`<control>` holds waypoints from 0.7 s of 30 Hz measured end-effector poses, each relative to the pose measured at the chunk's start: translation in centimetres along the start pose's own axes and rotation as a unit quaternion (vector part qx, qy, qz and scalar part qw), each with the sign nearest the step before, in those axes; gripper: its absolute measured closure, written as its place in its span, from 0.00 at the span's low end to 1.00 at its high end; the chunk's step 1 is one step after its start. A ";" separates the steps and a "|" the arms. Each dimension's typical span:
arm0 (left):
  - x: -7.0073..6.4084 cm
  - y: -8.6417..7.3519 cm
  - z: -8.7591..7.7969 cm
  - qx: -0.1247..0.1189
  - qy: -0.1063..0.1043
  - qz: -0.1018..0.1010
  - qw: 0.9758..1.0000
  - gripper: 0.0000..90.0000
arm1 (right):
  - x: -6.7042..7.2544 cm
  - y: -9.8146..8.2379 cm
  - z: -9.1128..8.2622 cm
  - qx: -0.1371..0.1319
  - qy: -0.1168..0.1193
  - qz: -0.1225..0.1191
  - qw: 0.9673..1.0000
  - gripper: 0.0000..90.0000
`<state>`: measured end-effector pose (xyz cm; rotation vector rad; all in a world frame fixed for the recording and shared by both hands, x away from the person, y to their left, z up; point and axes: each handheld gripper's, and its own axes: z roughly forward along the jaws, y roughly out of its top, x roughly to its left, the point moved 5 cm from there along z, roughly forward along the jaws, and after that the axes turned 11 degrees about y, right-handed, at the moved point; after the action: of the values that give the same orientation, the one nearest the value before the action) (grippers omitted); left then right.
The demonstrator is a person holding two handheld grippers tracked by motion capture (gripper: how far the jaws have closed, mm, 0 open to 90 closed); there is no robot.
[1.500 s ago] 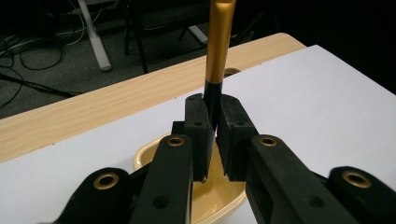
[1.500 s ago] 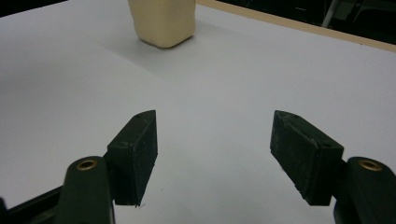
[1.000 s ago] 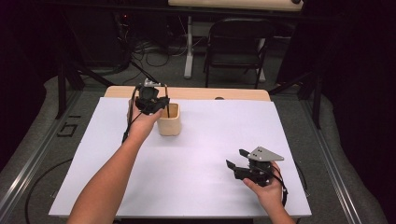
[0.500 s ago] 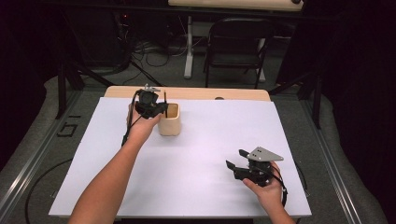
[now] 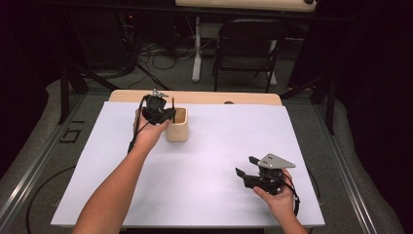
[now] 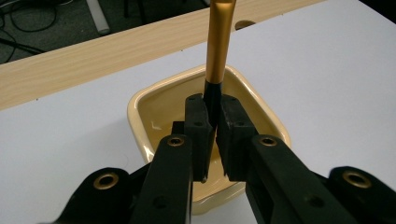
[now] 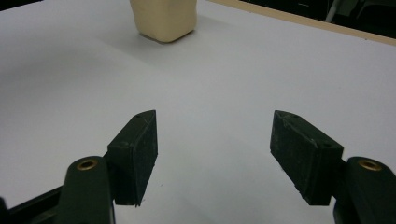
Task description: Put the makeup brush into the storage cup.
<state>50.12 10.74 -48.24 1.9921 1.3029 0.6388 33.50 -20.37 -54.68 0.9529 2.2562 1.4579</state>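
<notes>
A square cream cup [image 5: 178, 127] stands on the white sheet at the back left. My left gripper [image 5: 163, 113] hovers at its left rim, shut on a slim stick with a black lower part and a gold upper part [image 5: 173, 105]. In the left gripper view the pads [image 6: 198, 119] pinch the black section while the gold stick [image 6: 219, 42] rises upright over the cup's glossy inside [image 6: 154, 112]. My right gripper [image 5: 244, 165] rests near the front right of the sheet, open and with nothing in it. In the right gripper view its jaws [image 7: 212, 123] stand wide apart, facing the far-off cup [image 7: 163, 18].
The white sheet [image 5: 214, 146] covers most of a wooden table, whose bare strip [image 5: 209, 97] runs along the far edge. A black folding chair [image 5: 248, 44] and cables on the floor lie beyond the table.
The left gripper with the stick has come down a little over the cup. The right gripper has stayed where it was.
</notes>
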 end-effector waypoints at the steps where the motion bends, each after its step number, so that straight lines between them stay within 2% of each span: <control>1: 0.0 0.0 0.0 0.001 0.000 0.000 1.000 0.92 | 0.0 0.0 0.0 0.000 0.000 0.000 1.000 0.36; 13: 0.0 -0.2 0.4 0.010 0.001 0.005 1.000 0.92 | 0.0 0.0 0.0 0.003 0.002 0.000 1.000 0.36; 21: 0.0 -0.3 0.3 0.004 0.000 0.005 1.000 0.91 | 0.0 0.0 0.0 0.000 0.002 -0.001 1.000 0.36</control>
<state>50.17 10.72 -48.68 2.0070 1.2976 0.6385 33.47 -20.35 -54.69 0.9495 2.2589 1.4595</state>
